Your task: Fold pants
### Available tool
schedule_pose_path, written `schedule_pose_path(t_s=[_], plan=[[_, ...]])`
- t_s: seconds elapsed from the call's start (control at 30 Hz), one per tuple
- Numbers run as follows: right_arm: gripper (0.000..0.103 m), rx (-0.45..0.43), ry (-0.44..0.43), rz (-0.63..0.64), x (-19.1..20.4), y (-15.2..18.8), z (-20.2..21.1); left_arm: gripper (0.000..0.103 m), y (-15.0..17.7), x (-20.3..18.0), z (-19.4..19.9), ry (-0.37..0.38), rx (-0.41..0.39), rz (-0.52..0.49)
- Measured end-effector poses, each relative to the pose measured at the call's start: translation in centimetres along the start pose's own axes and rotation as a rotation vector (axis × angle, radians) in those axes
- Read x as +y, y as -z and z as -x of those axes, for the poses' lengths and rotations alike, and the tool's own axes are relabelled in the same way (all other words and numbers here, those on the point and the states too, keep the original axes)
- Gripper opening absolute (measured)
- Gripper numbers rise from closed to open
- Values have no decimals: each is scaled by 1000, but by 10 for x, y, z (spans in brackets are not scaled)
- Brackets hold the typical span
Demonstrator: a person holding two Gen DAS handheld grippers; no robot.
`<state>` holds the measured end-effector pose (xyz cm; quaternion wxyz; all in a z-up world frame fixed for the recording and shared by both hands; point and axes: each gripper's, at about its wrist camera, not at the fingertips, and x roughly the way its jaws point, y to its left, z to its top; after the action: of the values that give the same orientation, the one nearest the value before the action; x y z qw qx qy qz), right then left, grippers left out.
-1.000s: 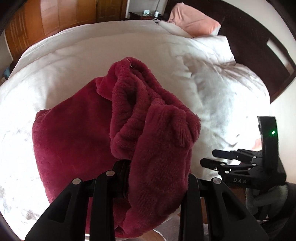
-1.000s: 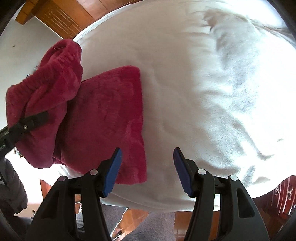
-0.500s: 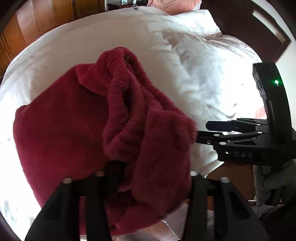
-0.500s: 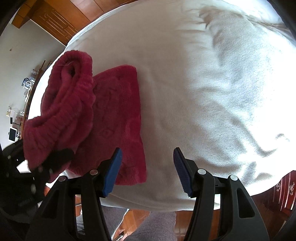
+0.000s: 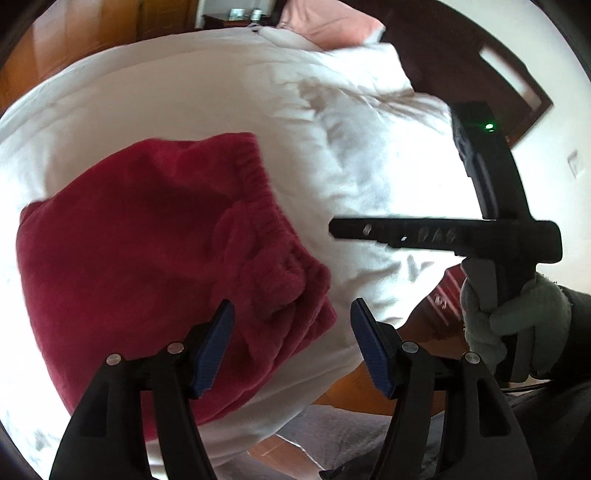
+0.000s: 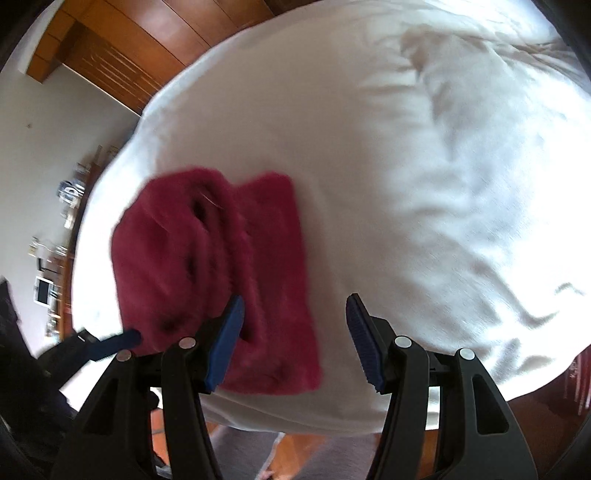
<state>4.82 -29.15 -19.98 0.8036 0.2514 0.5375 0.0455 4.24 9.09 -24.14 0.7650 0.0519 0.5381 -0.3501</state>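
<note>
A white duvet point(image 5: 207, 110) covers the bed, a pink pillow point(image 5: 332, 26) at its far end. The folded red pants point(image 5: 147, 258) lie near the bed's near edge. Left gripper point(image 5: 291, 347) is spread, empty, just above them; right gripper point(image 6: 295, 343) is likewise spread. Its side lettering is blurred, unreadable.
</note>
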Motion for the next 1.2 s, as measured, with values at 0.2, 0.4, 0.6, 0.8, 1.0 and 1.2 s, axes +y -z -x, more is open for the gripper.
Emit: schedule_pose_path(t_s=[0.2, 0.4, 0.6, 0.8, 1.0, 1.2], plan=[[59, 1, -171, 38, 36, -12, 12, 65, 13, 41, 25, -35, -43, 171], [59, 103, -185, 158, 71, -4, -7, 65, 27, 73, 36, -86, -61, 291], [55, 178, -175, 139, 73, 3, -32, 65, 33, 84, 30, -142, -39, 313], [21, 185, -124, 164, 66, 12, -24, 65, 25, 81, 13, -153, -7, 292], [19, 211, -40, 118, 28, 31, -30, 65, 10, 70, -4, -126, 7, 248], [22, 222, -89, 53, 12, 34, -42, 75, 8, 43, -45, -97, 104, 132]])
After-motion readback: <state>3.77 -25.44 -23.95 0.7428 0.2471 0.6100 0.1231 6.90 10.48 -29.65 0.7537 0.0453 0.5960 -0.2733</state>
